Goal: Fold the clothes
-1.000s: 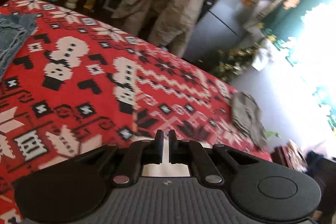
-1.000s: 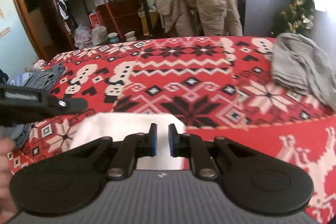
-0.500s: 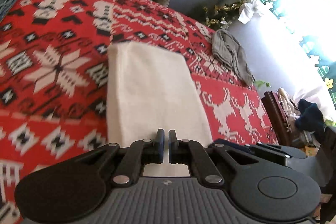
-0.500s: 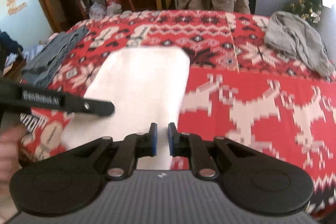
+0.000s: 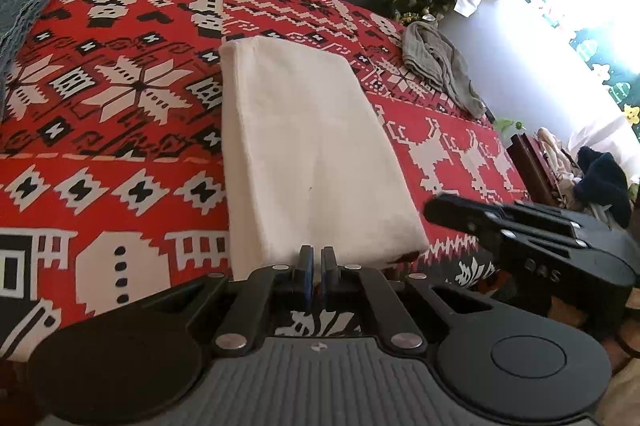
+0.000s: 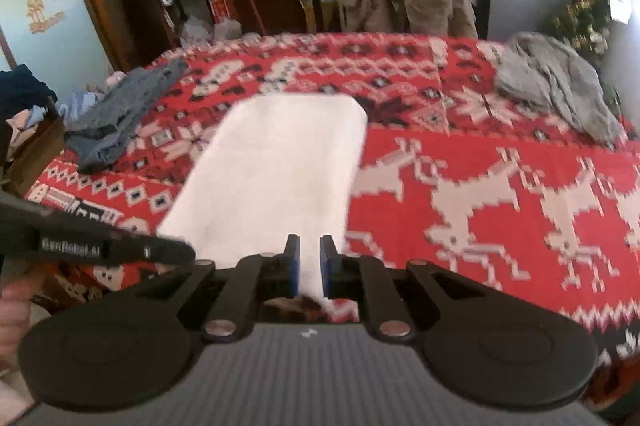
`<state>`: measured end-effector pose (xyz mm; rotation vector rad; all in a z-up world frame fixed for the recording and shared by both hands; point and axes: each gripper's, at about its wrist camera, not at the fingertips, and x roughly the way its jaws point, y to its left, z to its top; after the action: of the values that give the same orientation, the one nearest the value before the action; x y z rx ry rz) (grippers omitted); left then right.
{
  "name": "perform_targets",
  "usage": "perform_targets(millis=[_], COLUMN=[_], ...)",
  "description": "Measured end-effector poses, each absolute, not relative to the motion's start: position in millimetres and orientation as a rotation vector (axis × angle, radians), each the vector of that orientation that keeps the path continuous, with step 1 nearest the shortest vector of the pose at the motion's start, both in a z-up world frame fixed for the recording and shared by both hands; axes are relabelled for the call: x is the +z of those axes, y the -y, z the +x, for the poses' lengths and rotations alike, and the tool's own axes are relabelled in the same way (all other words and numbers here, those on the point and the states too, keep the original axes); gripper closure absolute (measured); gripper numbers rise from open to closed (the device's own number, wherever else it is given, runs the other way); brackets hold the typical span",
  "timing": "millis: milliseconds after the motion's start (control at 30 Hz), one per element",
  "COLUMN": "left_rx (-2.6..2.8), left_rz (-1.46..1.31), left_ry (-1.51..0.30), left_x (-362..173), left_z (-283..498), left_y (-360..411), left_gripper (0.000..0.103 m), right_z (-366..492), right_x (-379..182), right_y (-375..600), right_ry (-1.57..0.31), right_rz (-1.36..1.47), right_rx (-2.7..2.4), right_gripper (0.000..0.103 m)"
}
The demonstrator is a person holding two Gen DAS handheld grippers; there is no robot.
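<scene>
Lying flat on the red bedspread (image 5: 120, 130), the white cloth (image 5: 308, 150) now stretches out lengthwise, ready for another fold; the left gripper (image 5: 314, 254) and right gripper (image 6: 308, 246) pinch its near edge, nearly closed.

The white cloth's (image 6: 276, 170) near edge is hidden behind the fingers (image 6: 291, 262); the right wrist view is motion-blurred throughout.
</scene>
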<state>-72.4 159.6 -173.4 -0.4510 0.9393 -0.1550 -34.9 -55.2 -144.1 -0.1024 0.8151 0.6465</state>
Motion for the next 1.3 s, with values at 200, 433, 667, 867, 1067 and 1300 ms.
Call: perform_targets(millis=[200, 433, 667, 867, 1067, 1300], left_rx=[-0.126, -0.16, -0.126, -0.054, -0.049, -0.065], left_rz=[-0.459, -0.508, -0.515, -0.571, -0.632, -0.589], left_ry=[-0.925, -0.883, -0.831, -0.779, -0.771, -0.799], left_x=[-167.1, -159.3, -151.9, -152.2, -160.5, -180.2], left_z=[-81.5, -82.8, -55.5, -27.4, -0.8, 2.3], left_y=[-160.6, -163.2, -166.5, -187.9, -202.7, -193.4], left_gripper=[0.1, 0.1, 0.1, 0.1, 0.1, 0.1], right_z=[-43.7, -58.1, -42.6, 3.3, 57.1, 105.0], right_x=[-163.3, -149.3, -134.2, -121.8, -131.0, -158.1], right_y=[44.4, 72.5, 52.7, 19.8, -30.0, -68.3], right_ry=[-0.859, -0.85, -0.779, -0.732, -0.783, -0.827], right_rz=[-0.142, -0.101, -0.107, -0.117, -0.18, -0.213], right_rx=[0.686, 0.662, 0.687, 0.771, 0.843, 0.834], right_gripper=[0.101, 0.1, 0.097, 0.097, 0.097, 0.098])
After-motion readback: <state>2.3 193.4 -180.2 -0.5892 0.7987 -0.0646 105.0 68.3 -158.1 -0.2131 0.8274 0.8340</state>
